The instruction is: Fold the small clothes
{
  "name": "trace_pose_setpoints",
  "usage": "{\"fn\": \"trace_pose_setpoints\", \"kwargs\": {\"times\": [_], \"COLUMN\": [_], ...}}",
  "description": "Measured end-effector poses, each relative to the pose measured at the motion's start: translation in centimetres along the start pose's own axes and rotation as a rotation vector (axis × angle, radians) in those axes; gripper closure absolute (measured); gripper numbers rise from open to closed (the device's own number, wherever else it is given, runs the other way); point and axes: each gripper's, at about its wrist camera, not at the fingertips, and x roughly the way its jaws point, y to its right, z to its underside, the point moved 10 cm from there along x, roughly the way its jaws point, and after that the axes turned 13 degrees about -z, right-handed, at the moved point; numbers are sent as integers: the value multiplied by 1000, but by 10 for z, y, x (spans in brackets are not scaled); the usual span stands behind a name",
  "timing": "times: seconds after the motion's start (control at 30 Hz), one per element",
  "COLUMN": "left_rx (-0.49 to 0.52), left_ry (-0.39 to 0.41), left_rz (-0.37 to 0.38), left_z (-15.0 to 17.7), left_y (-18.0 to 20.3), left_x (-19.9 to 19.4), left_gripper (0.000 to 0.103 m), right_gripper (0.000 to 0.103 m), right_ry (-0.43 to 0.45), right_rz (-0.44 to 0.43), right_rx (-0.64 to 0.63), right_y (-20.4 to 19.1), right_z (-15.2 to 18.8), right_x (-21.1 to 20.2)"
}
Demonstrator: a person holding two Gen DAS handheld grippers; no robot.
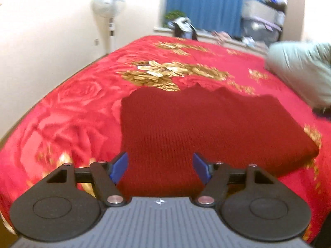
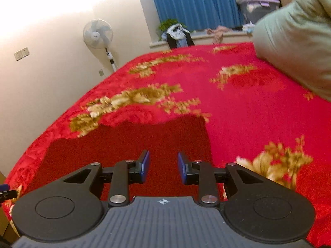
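Note:
A dark red knitted garment (image 1: 196, 128) lies flat and folded on a red bedspread with gold flowers (image 1: 68, 107). My left gripper (image 1: 160, 165) is open and empty, held just above the garment's near edge. In the right wrist view the same garment (image 2: 128, 144) lies under and ahead of my right gripper (image 2: 163, 165), which is open with a narrower gap and holds nothing. The garment's near edge is hidden behind both grippers.
A pale green pillow (image 1: 302, 76) lies at the bed's right side, and it also shows in the right wrist view (image 2: 293, 41). A standing fan (image 2: 98, 34) is by the left wall. A windowsill with clutter (image 2: 217, 32) and blue curtains are beyond the bed.

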Motion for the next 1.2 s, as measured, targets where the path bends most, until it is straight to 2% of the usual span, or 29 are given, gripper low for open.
{"fn": "trace_pose_setpoints", "kwargs": {"times": [0.07,0.13,0.2,0.3,0.37,0.47,0.7,0.8,0.83,0.87,0.9,0.97,1.03,1.17,1.2], "left_rx": [-58,-123,-223,-385,-443,-511,-704,-753,-758,-756,-753,-755,-756,-663,-643], "left_ry": [-12,-49,-110,-214,-274,-279,-262,-234,-230,-225,-221,-221,-220,-168,-148], "left_rz": [-19,-5,1,67,75,97,113,83,73,59,53,66,89,80,76], "left_z": [11,19,32,51,61,60,48,45,45,45,45,46,44,28,23], "left_y": [0,1,-2,-2,-2,-6,-23,-28,-30,-32,-35,-36,-36,-32,-32], "left_x": [-2,0,8,26,39,46,71,76,77,78,79,79,78,65,60], "left_gripper": [29,29,29,28,27,20,20,28,35,46,52,68,78,85,86], "right_gripper": [72,72,72,72,72,72,72,72,72,72,72,71,67,64,67], "right_ry": [-17,-26,-30,-36,-56,-86,-129,-112,-100,-86,-77,-65,-86,-87,-81], "right_rz": [9,40,74,79,93,104,158,163,164,178,191,209,189,159,151], "right_rx": [31,37,38,62,89,132,165,169,179,189,192,211,248,326,342], "right_y": [10,16,19,23,29,39,56,58,59,62,65,71,76,83,84], "right_z": [12,19,23,28,35,44,56,54,53,52,51,53,59,67,67], "right_x": [7,13,16,18,20,23,31,28,26,22,20,16,19,24,24]}}
